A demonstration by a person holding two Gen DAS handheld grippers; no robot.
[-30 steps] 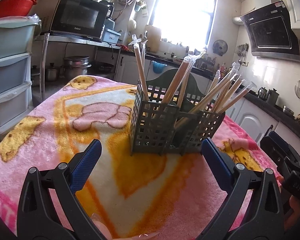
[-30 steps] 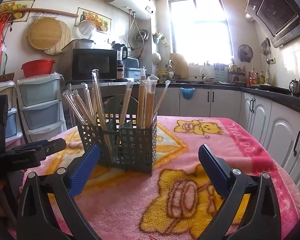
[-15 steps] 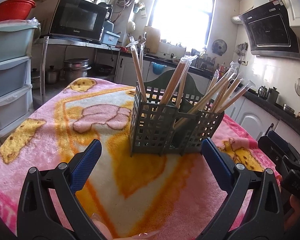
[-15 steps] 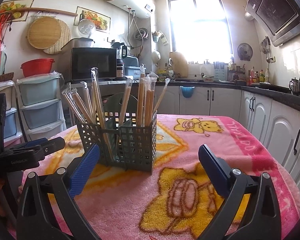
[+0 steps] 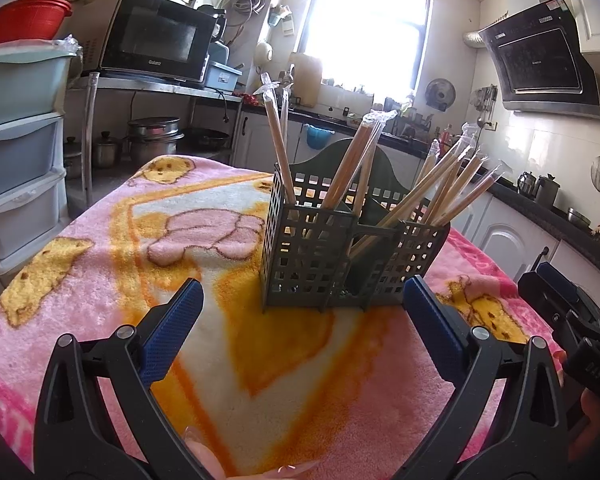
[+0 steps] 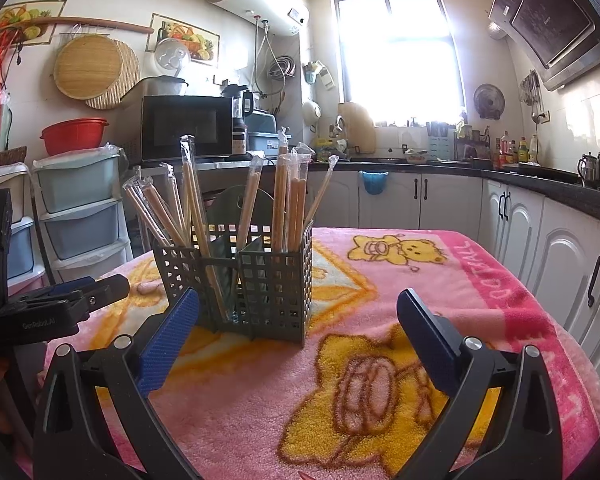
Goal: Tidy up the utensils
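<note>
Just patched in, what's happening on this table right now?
A person holds a gripper in each hand over a table covered with a pink blanket. The left gripper and right gripper are both open and empty, pointed at a grey mesh utensil caddy from opposite sides. Wrapped chopsticks stand leaning in its compartments. Neither gripper touches the caddy or any chopstick, and no loose utensils are visible on the blanket.
</note>
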